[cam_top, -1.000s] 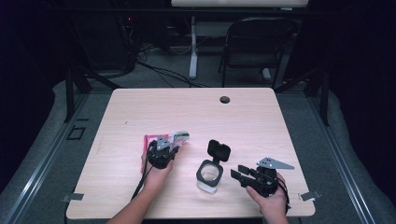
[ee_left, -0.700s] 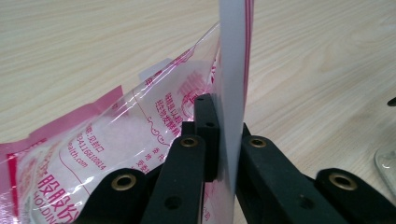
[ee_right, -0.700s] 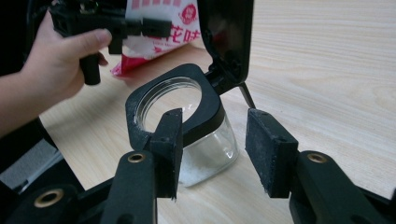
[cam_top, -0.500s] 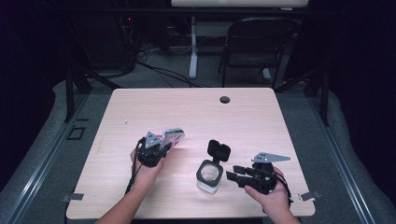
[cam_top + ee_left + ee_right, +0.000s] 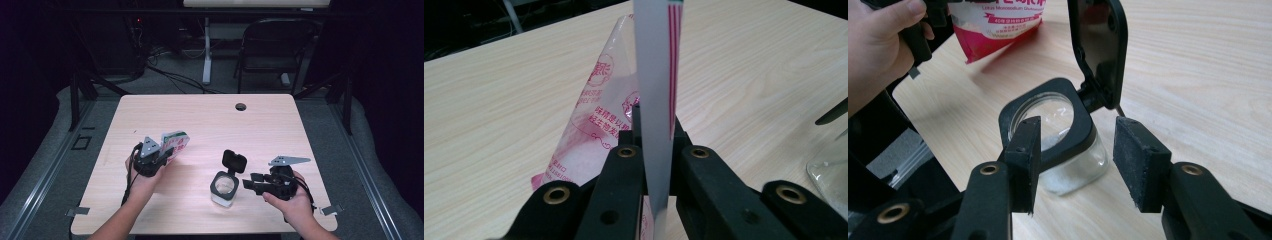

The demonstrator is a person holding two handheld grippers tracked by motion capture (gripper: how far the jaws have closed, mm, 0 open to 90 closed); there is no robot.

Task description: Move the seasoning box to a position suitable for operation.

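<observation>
Above the worktop [image 5: 300, 120] your left hand-held gripper [image 5: 159, 151] pinches the pouch [image 5: 174, 142] (right hand-held gripper [image 5: 248, 182] wide); tilting early could spill beside the jar [image 5: 223, 189].

This looks like a lab or recording studio: a plain wooden table [image 5: 210, 125] with a cable hole [image 5: 241, 106] near its far edge, dark curtains all round, grey carpet, a folding chair [image 5: 272, 55] behind, cables [image 5: 170, 75] trailing across the floor past the far-left corner.
</observation>
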